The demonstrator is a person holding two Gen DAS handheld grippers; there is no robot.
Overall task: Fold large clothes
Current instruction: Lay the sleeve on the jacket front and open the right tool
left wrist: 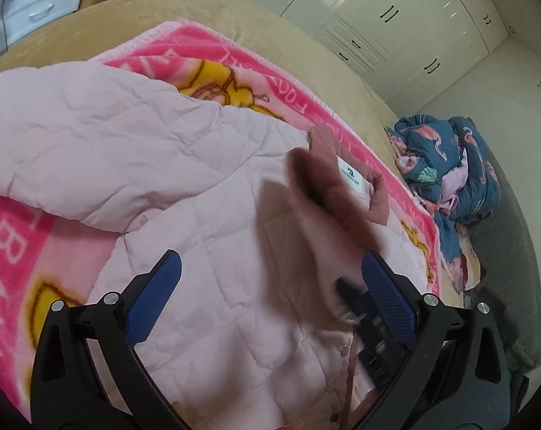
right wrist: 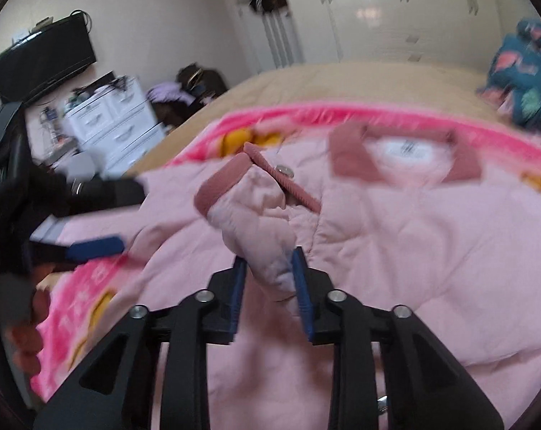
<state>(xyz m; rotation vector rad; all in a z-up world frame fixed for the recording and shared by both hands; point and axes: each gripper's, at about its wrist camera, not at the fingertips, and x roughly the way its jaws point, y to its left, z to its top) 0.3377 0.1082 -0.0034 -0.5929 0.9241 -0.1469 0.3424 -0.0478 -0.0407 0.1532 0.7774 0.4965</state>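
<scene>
A pale pink quilted jacket (left wrist: 205,215) with a dusty-rose collar (right wrist: 356,165) lies spread on a bright pink cartoon blanket (left wrist: 205,46) on the bed. My right gripper (right wrist: 269,256) is shut on one sleeve (right wrist: 256,222) a little below its rose cuff (right wrist: 216,186), and holds it lifted above the jacket's body. In the left wrist view that lifted cuff (left wrist: 327,197) is a blur over the jacket. My left gripper (left wrist: 270,256) hovers open over the jacket's front with nothing between its blue pads (left wrist: 155,297). The left gripper (right wrist: 119,215) also shows at the jacket's left edge.
The beige bed cover (left wrist: 216,3) extends beyond the blanket. A crumpled blue flamingo-print quilt (left wrist: 449,168) lies at the right side of the bed. White wardrobe doors (left wrist: 378,18) stand behind it. White drawers (right wrist: 116,122) and a black television (right wrist: 44,57) stand at the left.
</scene>
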